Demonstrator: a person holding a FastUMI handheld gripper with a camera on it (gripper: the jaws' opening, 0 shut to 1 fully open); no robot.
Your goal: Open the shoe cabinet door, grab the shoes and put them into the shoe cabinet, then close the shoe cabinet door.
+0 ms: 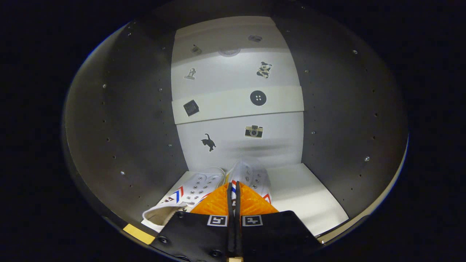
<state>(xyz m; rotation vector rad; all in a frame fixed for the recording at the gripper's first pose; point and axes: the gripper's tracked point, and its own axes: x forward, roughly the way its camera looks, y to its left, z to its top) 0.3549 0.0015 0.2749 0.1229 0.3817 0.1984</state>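
Your tool (233,198) sits inside the shoe cabinet (120,120), fingers pressed nearly together, pinching one white shoe (253,176) just ahead; the other shoe (191,191) lies beside it on the cabinet floor.

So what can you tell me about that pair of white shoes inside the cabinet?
The white shoes look like canvas lace-up sneakers with rows of metal eyelets and red and blue stripes on their sides. They lie side by side on the pale bottom shelf, toes toward the back wall. The left one's open collar faces the camera. The tool has its fingers nearly closed over the right shoe; whether they pinch it is unclear.
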